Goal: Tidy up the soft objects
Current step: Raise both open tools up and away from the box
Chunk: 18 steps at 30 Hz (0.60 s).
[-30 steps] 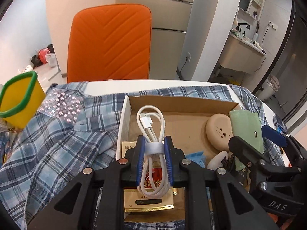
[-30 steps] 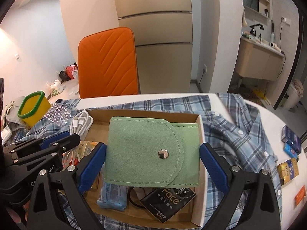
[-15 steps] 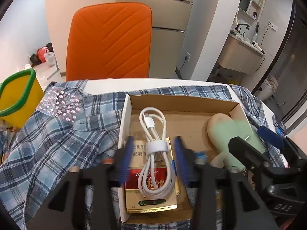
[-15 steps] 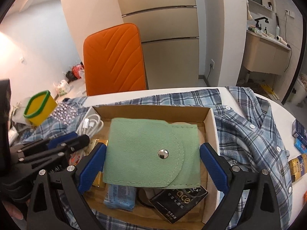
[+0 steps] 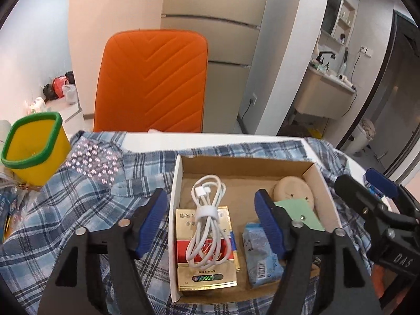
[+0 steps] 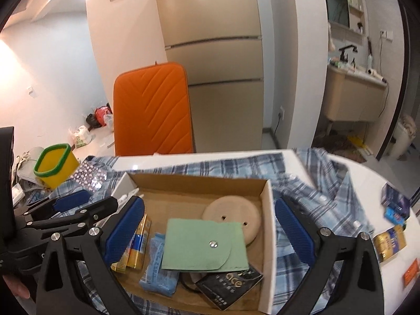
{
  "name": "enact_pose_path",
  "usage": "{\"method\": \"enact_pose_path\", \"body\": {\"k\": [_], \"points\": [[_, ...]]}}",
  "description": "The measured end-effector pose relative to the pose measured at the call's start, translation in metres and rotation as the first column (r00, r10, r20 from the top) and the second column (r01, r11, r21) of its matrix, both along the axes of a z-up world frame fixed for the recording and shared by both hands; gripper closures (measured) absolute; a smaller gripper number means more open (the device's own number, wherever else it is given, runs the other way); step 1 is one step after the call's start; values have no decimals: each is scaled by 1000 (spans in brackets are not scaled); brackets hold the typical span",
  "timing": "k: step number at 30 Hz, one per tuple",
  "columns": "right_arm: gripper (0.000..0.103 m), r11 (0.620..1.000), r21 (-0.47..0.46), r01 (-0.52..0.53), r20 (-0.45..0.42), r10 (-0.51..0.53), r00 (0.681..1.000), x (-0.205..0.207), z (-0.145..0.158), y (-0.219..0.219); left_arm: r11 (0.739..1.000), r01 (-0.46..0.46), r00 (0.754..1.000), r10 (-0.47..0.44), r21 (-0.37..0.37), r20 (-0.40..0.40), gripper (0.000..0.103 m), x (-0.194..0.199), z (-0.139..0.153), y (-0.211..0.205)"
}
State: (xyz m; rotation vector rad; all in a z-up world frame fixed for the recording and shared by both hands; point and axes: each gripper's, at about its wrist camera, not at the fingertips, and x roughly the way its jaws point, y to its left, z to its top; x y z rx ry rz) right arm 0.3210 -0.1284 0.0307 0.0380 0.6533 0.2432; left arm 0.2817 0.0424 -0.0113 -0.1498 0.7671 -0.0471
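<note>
A coiled white cable (image 5: pixel 207 218) lies on a gold and red packet (image 5: pixel 207 262) inside the cardboard box (image 5: pixel 319 183). My left gripper (image 5: pixel 210 223) hovers over it; its jaws are opening and the pads stand well clear of the cable. A green snap pouch (image 6: pixel 204 246) rests in the box against a round beige cushion (image 6: pixel 233 212). My right gripper (image 6: pixel 210 231) hangs open above the pouch without touching it. The left gripper (image 6: pixel 97 200) shows at the left edge of the right wrist view.
The box sits on a blue plaid shirt (image 5: pixel 86 204) spread over a white table. It also holds a blue tissue pack (image 6: pixel 157 262) and a black sachet (image 6: pixel 228 286). A yellow cup (image 5: pixel 34 152) stands far left, an orange chair (image 5: pixel 152 81) behind, and small boxes (image 6: pixel 391 239) at the right.
The left jaws spread and let go of the cable, which now lies on the packet. The green pouch dropped from between the right fingers into the box. Both grippers rose.
</note>
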Motion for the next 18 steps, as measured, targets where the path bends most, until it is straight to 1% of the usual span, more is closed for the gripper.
{"method": "enact_pose_path", "body": {"k": [2,4,5,7,8,9,11,14,15,16,18], "points": [[2,1000,-1,14,30,-14,999,-4,8,-3,1000,-3,1000,3,-15,30,22,-5,7,1],[2,1000,-1,30,69,-30,997,-10,18,-8,1000,-3,997,4,-21,74,20,-12,16,1],[2,999,-1,38,90,-38,995,-13,23,-9,1000,-5,995,6,-10,99,20,-16,21,-1],[2,998,-5,55,136,-54,989,-20,35,-14,1000,-19,988,17,13,155,12,-25,31,-4],[2,998,-5,63,157,-61,986,-23,39,-16,1000,-27,983,23,16,184,10,-31,37,-5],[2,998,-1,69,175,-67,982,-27,44,-18,999,-34,979,30,15,202,8,-35,42,-5],[2,996,9,85,211,-85,974,-35,53,-24,1000,-29,972,28,2,233,8,-43,52,-5],[2,996,1,91,240,-89,967,-45,66,-28,1000,-25,956,23,1,293,7,-58,68,-8],[2,996,-3,93,255,-89,963,-49,70,-29,1000,-19,948,18,2,319,5,-65,75,-10],[2,995,-7,98,281,-92,955,-57,78,-32,1000,-15,940,14,2,342,1,-71,80,-11],[0,993,-11,122,332,-111,937,-71,91,-35,1000,-17,916,15,0,400,1,-84,91,-13]]}}
